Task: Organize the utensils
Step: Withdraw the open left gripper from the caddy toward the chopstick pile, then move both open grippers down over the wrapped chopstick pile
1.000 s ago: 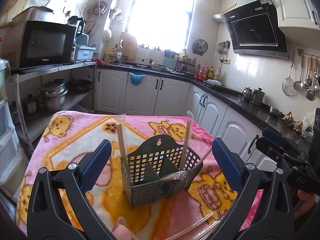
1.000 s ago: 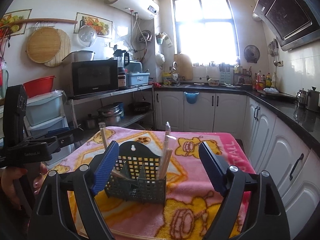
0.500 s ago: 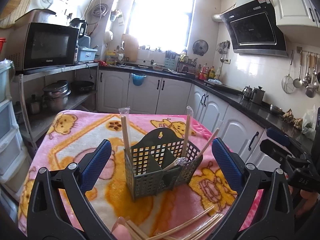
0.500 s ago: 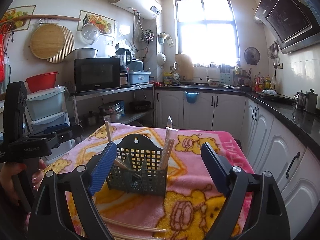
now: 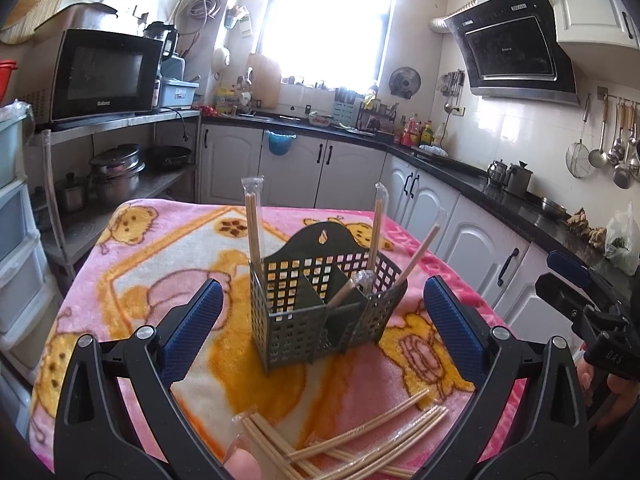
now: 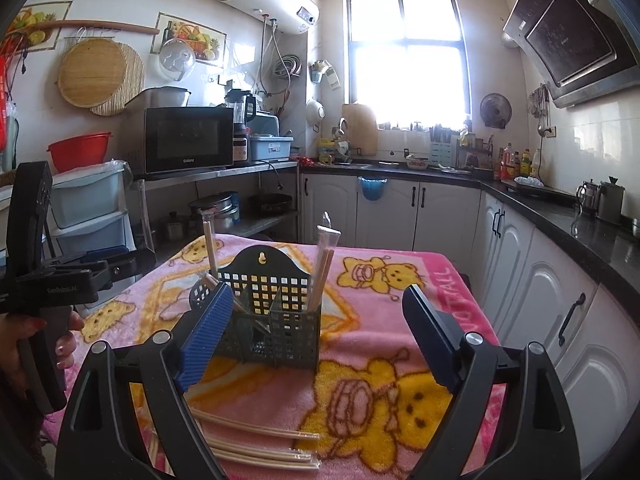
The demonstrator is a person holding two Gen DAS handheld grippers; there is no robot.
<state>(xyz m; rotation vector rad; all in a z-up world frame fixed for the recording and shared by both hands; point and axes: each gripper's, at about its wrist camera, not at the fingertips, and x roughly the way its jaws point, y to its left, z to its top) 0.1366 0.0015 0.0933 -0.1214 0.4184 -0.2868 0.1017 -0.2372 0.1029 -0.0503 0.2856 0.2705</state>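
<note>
A dark green slotted utensil caddy (image 5: 320, 300) stands on the pink bear blanket (image 5: 132, 260), with several plastic-wrapped chopstick pairs upright or leaning in its compartments (image 5: 254, 224). More wrapped chopsticks (image 5: 360, 436) lie loose on the blanket in front of it. My left gripper (image 5: 322, 328) is open and empty, just short of the caddy above the loose chopsticks. My right gripper (image 6: 316, 340) is open and empty, facing the caddy (image 6: 272, 316) from the other side, with loose chopsticks (image 6: 260, 444) below it.
The blanket covers a small table that ends near white cabinets (image 6: 520, 280) on the right. A metal shelf with a microwave (image 5: 100, 76) and pots stands to the left. The other hand-held gripper shows at each view's edge (image 6: 52, 280).
Both grippers have pulled back and up from the caddy. The loose chopsticks on the blanket have come into view below them. Both stay open.
</note>
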